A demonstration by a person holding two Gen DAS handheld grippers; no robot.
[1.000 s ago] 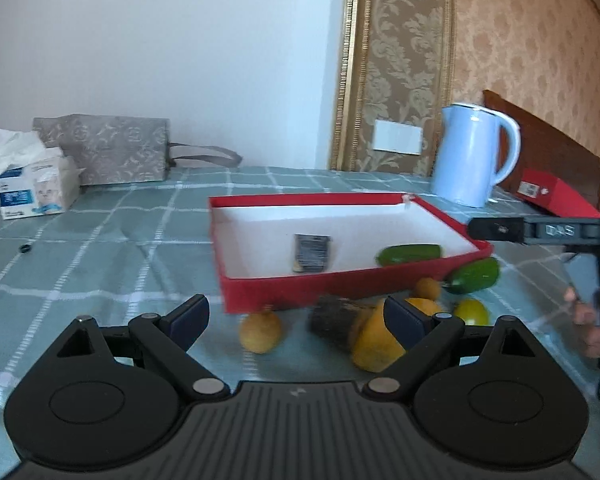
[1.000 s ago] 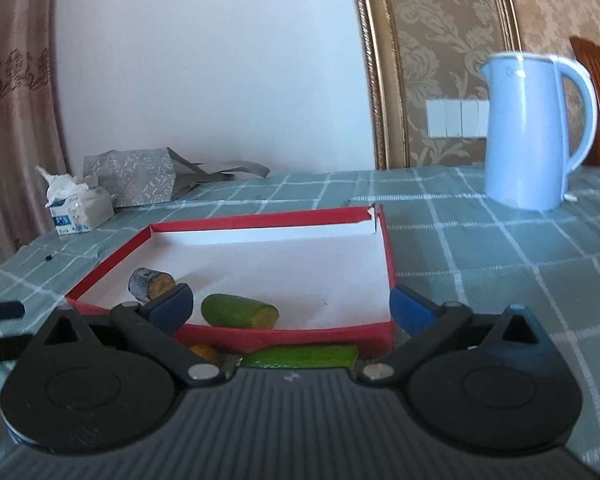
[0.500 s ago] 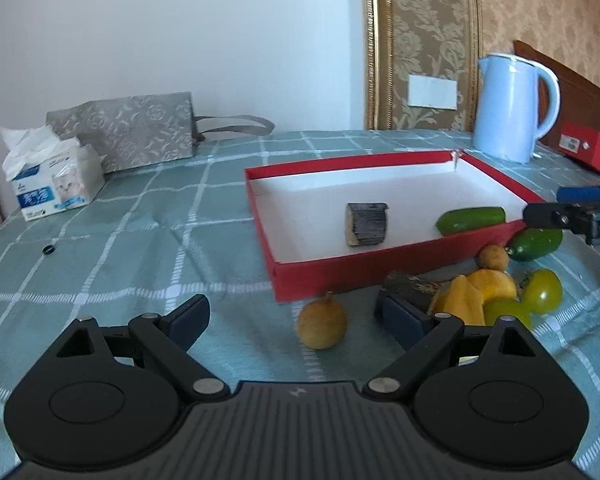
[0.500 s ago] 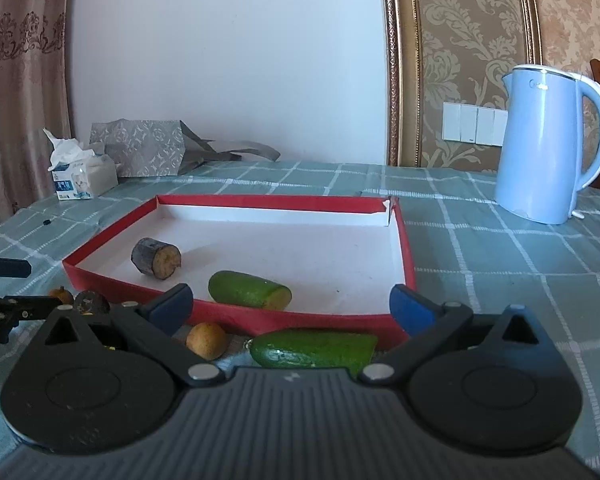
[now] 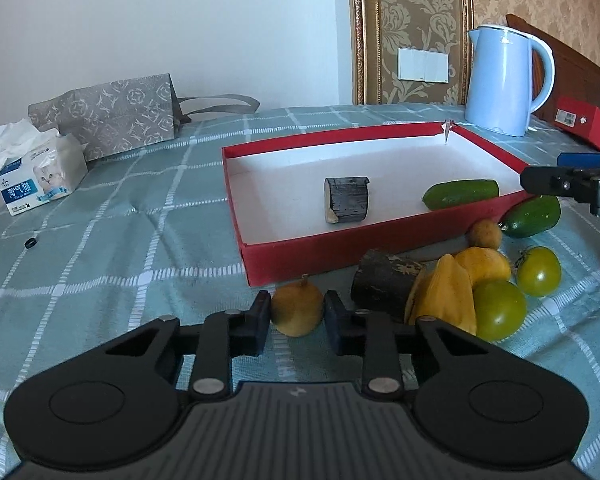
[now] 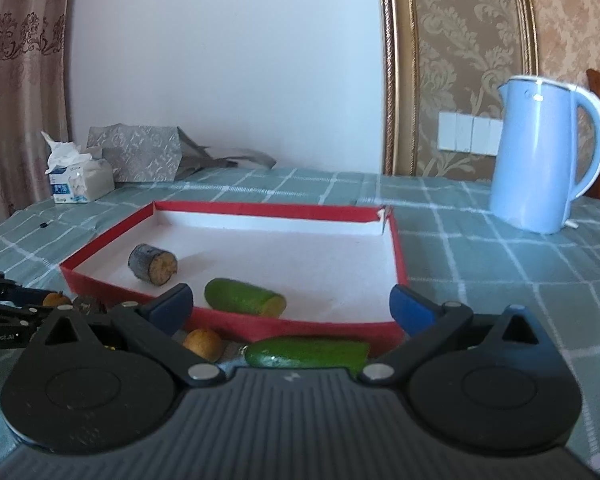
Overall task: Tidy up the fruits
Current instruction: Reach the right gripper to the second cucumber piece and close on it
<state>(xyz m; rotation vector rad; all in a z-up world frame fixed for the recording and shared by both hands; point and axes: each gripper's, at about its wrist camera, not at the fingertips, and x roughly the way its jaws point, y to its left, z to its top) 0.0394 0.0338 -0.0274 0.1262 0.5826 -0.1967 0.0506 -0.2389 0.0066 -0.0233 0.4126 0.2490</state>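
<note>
My left gripper (image 5: 296,314) is shut on a small round yellow-brown fruit (image 5: 297,307) on the cloth, just in front of the red tray (image 5: 340,250). Inside the tray lie a dark cut stub (image 5: 347,199) and a green cucumber piece (image 5: 460,194). To the right of the held fruit sit a dark stub (image 5: 384,284), a starfruit (image 5: 444,298), a yellow fruit (image 5: 484,264) and two green tomatoes (image 5: 500,310) (image 5: 538,272). My right gripper (image 6: 290,312) stands open over a second cucumber (image 6: 308,354) at the tray's front wall, its pads clear of it.
A blue kettle (image 6: 540,160) stands at the back right. A tissue box (image 5: 36,176) and a grey paper bag (image 5: 108,116) sit at the back left. A small round fruit (image 6: 202,342) lies near the right gripper's left finger. A red box (image 5: 584,124) lies at the far right.
My left gripper moved in and down around the round fruit and its fingers closed on it. The right gripper has stayed about where it was, still open.
</note>
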